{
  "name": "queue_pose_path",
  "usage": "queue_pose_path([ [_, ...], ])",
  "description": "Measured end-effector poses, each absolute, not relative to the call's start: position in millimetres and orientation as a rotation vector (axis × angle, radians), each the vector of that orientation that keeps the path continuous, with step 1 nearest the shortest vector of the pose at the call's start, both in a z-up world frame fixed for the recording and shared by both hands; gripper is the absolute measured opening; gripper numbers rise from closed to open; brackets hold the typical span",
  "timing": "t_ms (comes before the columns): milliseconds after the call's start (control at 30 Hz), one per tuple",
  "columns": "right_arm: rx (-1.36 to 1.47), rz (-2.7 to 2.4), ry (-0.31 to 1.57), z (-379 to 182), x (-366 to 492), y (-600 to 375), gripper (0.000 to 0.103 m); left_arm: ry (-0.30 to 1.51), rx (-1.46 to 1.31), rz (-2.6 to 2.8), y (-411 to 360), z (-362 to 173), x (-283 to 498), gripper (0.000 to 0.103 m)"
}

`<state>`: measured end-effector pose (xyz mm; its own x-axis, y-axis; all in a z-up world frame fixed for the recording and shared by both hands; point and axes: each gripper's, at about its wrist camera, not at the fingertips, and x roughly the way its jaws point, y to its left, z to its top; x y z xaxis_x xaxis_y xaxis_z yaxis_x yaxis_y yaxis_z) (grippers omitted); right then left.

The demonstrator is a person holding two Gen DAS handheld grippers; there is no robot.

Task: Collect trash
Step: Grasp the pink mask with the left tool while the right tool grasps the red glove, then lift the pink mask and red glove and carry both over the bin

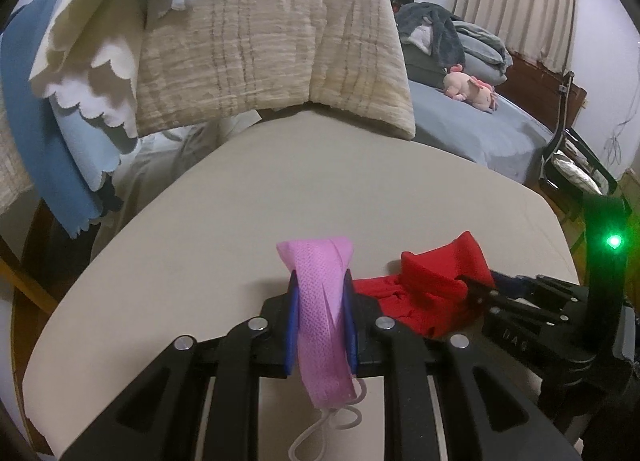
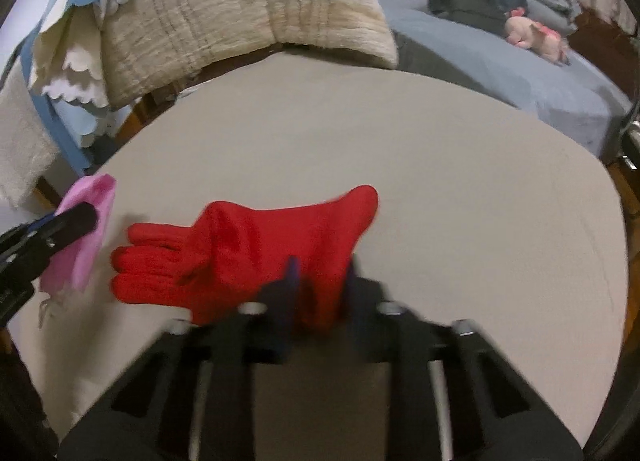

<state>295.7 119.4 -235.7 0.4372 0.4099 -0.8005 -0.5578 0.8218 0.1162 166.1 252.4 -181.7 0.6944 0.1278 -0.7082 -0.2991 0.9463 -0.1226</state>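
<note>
- Pinching a pink face mask (image 1: 320,301) in my left hand-held gripper (image 1: 321,315), above the near worktop (image 1: 280,189).
- My right hand-held gripper (image 2: 320,293) clamps the red glove (image 2: 248,249) just right of it.

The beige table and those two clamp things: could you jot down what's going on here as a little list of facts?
Surface: beige rounded table
Left gripper: fingers shut on a pink pleated fabric face mask, its white ear loop dangling below
Right gripper: fingers shut on the cuff end of a red knitted glove
Glove position: its finger end points toward the mask; whether it rests on the table cannot be told
Mask and glove: side by side, apart
Behind table: cream quilted blanket draped over a chair
Trash container: none in view
</note>
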Motion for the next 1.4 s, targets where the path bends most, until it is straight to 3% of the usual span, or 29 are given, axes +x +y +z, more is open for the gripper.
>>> queue_pose_path([
  [1400, -0.020, 0.583, 0.657, -53.2, 196.8, -31.6, 0.007, 0.606, -0.180, 0.027, 114.3, -52.9, 123.3, 0.019],
])
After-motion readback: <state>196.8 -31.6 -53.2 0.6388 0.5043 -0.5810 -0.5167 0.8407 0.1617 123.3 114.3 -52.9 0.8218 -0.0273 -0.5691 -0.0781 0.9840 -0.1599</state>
